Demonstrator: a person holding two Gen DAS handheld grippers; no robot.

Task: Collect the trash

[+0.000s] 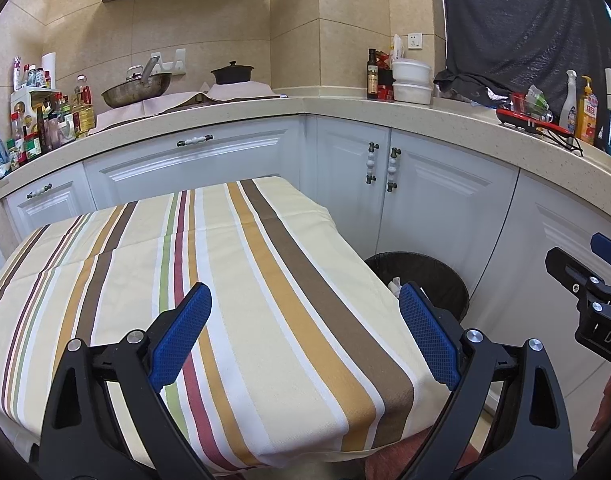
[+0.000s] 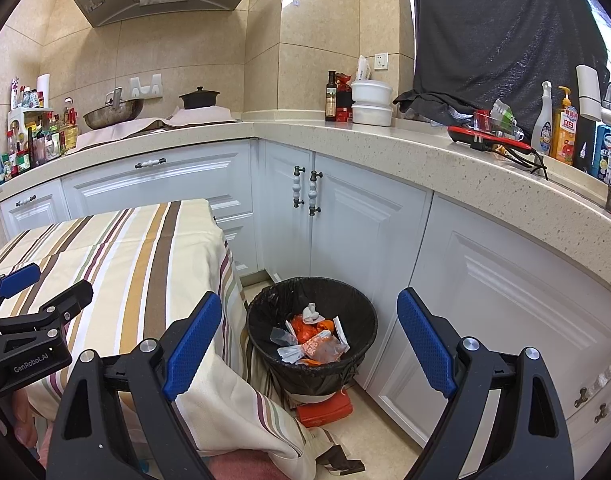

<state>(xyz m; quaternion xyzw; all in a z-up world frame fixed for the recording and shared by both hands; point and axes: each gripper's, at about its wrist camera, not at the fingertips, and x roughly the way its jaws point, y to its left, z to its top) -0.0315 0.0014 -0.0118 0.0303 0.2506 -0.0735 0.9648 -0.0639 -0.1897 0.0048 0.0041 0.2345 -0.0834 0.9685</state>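
Note:
A black lined trash bin (image 2: 311, 334) stands on the floor between the striped table (image 2: 117, 264) and the white cabinets. It holds orange wrappers, clear plastic and crumpled white paper (image 2: 313, 338). My right gripper (image 2: 307, 340) is open and empty, held above and in front of the bin. My left gripper (image 1: 303, 330) is open and empty over the striped tablecloth (image 1: 185, 280), whose top shows no trash. The bin's rim (image 1: 421, 276) shows past the table's right edge in the left wrist view. Each gripper appears at the edge of the other's view.
White cabinets (image 2: 345, 220) under a speckled L-shaped counter (image 2: 425, 152) close in the bin on the right and back. A red box (image 2: 325, 408) sits under the bin. The counter carries a wok (image 1: 135, 90), bottles, white containers and a red tray (image 2: 489, 140).

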